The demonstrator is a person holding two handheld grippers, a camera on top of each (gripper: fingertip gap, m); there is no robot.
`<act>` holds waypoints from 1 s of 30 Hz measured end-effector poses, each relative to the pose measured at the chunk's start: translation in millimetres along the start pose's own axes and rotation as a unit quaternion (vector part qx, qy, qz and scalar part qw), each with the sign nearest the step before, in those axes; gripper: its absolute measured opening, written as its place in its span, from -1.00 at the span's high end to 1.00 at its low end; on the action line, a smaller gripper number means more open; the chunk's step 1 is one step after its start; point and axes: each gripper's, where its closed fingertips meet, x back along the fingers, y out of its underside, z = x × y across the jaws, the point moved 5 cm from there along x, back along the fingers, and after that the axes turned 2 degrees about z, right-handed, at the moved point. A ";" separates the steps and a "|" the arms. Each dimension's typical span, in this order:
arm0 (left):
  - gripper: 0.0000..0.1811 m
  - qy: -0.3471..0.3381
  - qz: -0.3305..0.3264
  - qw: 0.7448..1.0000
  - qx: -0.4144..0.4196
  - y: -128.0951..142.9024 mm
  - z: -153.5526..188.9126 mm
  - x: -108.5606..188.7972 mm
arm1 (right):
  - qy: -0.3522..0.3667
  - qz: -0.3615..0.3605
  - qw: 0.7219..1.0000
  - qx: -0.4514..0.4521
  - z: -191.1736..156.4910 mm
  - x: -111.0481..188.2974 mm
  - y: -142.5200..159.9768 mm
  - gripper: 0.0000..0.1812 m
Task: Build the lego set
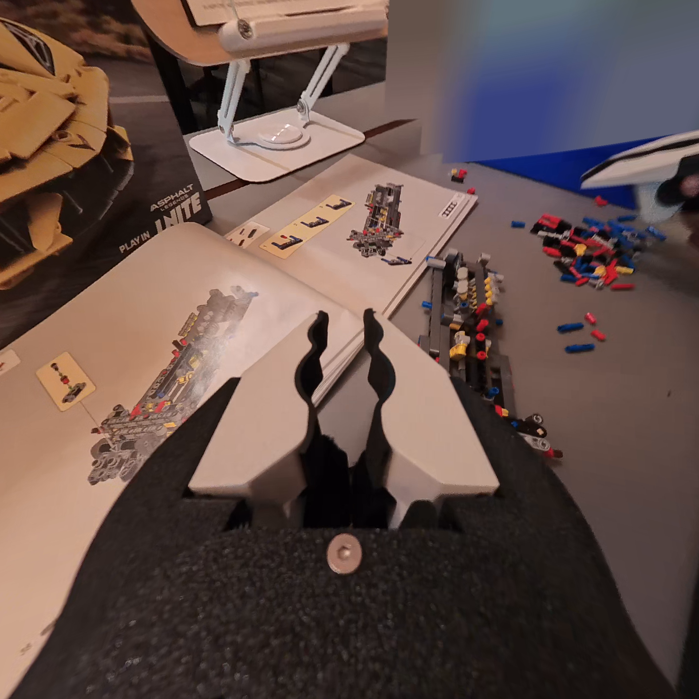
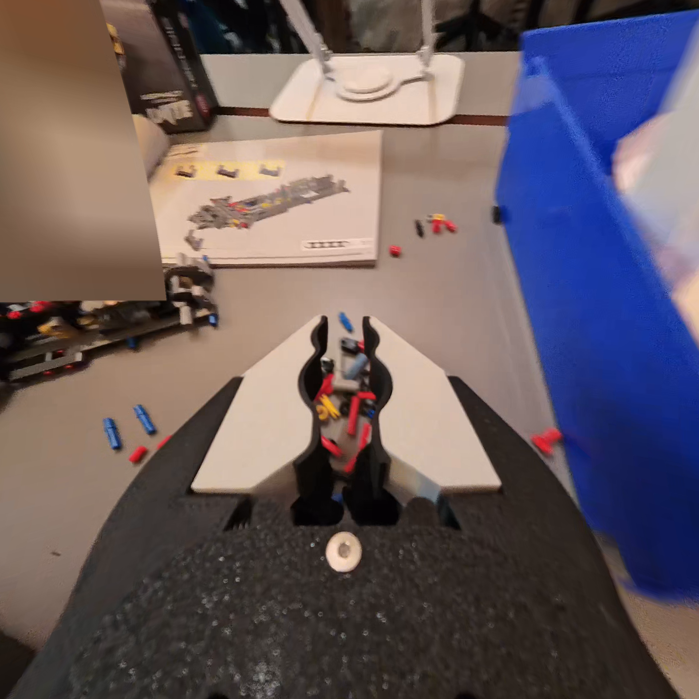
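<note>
Hovering over the open instruction booklet (image 1: 212,340) in the left wrist view, the left gripper (image 1: 345,316) is empty w/ a narrow gap, tilted down toward the page edge, prob. to check the step; the half-built chassis (image 1: 467,329) lies just beside the booklet. In the right wrist view, the right gripper (image 2: 343,321) angles down over the loose parts pile (image 2: 346,401), narrow gap, gripping nothing yet, likely lining up a pick.

Bare grey table (image 2: 435,321) lies open ahead of the right gripper (image 2: 343,321). A blue bin (image 2: 605,302) walls its right side; scattered pins (image 1: 590,249) crowd the table below it.
</note>
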 end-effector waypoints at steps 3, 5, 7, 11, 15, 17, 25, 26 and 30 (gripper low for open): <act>0.81 -0.004 0.009 0.999 0.030 -0.5 -8.9 3.2 | -0.042 -0.041 0.997 0.046 -16.3 -11.1 5.6 0.80; 0.81 -0.018 0.008 0.999 0.037 0.9 -15.3 4.8 | -0.029 -0.050 0.995 0.085 -19.7 -0.5 13.8 0.84; 0.81 -0.022 0.010 0.999 0.043 0.4 -17.5 4.5 | -0.013 -0.050 0.994 0.098 -24.5 8.0 20.0 0.85; 0.81 -0.045 -0.001 0.999 0.029 5.6 -24.0 1.0 | -0.042 -0.002 0.997 0.063 -43.8 -6.2 13.0 0.86; 0.81 -0.081 -0.010 0.996 0.034 9.5 -34.2 2.4 | -0.099 0.014 0.994 0.037 -51.7 -29.1 -15.3 0.84; 0.81 -0.084 0.001 0.995 0.056 5.6 -36.3 3.4 | -0.127 0.032 0.991 0.025 -55.6 -33.7 -29.3 0.85; 0.94 -0.023 0.015 0.995 0.101 0.0 -23.7 0.5 | -0.116 0.005 0.990 0.077 -69.2 -52.8 -25.7 0.90; 0.94 -0.021 0.013 0.994 0.103 0.9 -24.0 0.1 | -0.109 0.001 0.990 0.090 -69.5 -53.6 -24.2 0.90; 0.89 -0.043 0.005 0.994 0.103 3.4 -30.2 -0.2 | -0.084 0.000 0.991 0.107 -64.7 -51.8 -21.4 0.87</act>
